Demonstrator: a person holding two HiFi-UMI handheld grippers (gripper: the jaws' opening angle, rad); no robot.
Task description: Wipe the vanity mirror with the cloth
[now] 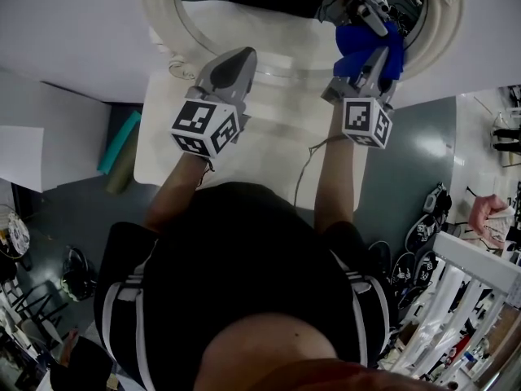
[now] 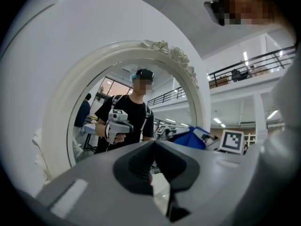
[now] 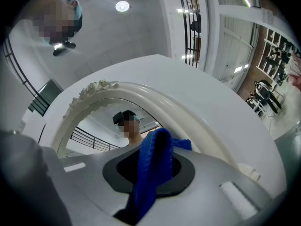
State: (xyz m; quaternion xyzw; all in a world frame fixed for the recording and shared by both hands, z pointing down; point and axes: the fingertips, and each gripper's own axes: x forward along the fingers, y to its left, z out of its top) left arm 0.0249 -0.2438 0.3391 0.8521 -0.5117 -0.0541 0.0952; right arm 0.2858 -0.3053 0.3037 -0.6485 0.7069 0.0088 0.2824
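Observation:
The vanity mirror (image 1: 273, 13) stands at the far edge of the white table (image 1: 269, 149), in a white ornate oval frame (image 1: 163, 24). My right gripper (image 1: 376, 55) is shut on a blue cloth (image 1: 370, 43), which is against or just in front of the lower right of the glass. In the right gripper view the cloth (image 3: 153, 173) hangs bunched out of the jaws of that gripper (image 3: 157, 159), below the frame (image 3: 141, 91). My left gripper (image 1: 242, 55) is shut with nothing in it, its tip near the frame's lower edge. The left gripper view shows its closed jaws (image 2: 154, 145) facing the glass (image 2: 122, 102) and the cloth (image 2: 190, 138) at right.
A thin cable (image 1: 308, 165) runs across the table towards the person's body. A teal roll (image 1: 119, 141) lies on the grey floor at left. Several spare grippers (image 1: 423, 226) and a white railing (image 1: 472, 292) are at the right.

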